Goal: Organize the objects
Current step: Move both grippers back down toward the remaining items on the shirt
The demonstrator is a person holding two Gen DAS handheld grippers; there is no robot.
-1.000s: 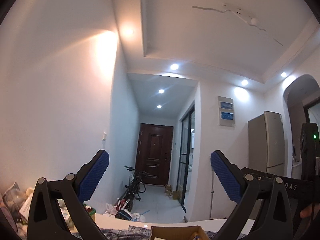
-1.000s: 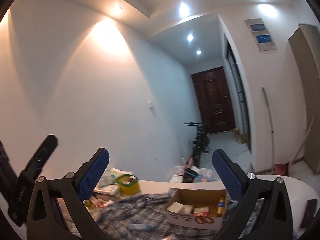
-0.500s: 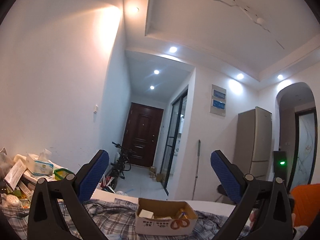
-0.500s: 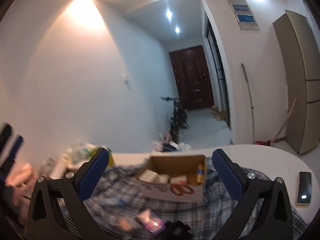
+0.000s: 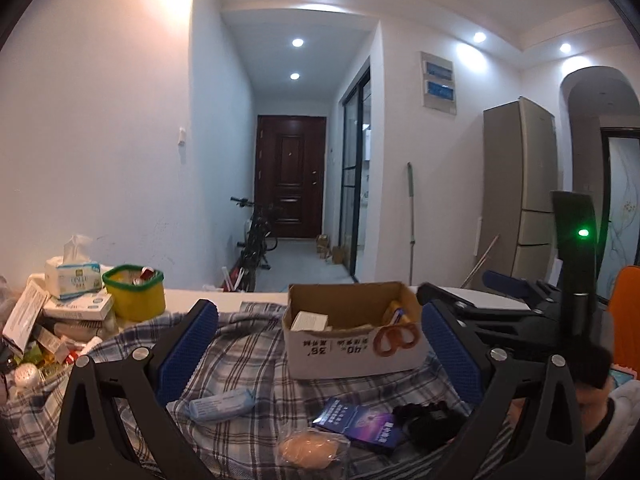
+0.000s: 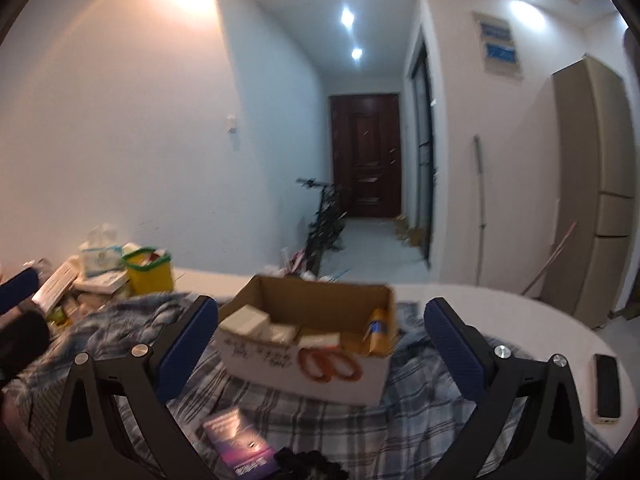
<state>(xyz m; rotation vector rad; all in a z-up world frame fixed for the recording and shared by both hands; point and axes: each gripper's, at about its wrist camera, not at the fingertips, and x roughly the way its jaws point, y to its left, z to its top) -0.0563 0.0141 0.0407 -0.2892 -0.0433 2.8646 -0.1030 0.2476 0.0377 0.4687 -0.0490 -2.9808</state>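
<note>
An open cardboard box with small boxes and orange-handled scissors stands on a plaid cloth over a white table. In front of it lie a pale blue tube, a purple-blue packet, a round beige item and a black bundle. My left gripper is open and empty above these. My right gripper is open and empty, facing the box; its body shows at the right of the left view.
A yellow tub with green rim, a tissue box and stacked packets crowd the table's left. A black phone lies at the table's right edge. Behind are a hallway, a bicycle and a fridge.
Both wrist views have tilted down from the ceiling and walls to the table. The box and loose items have come into view and sit closer.
</note>
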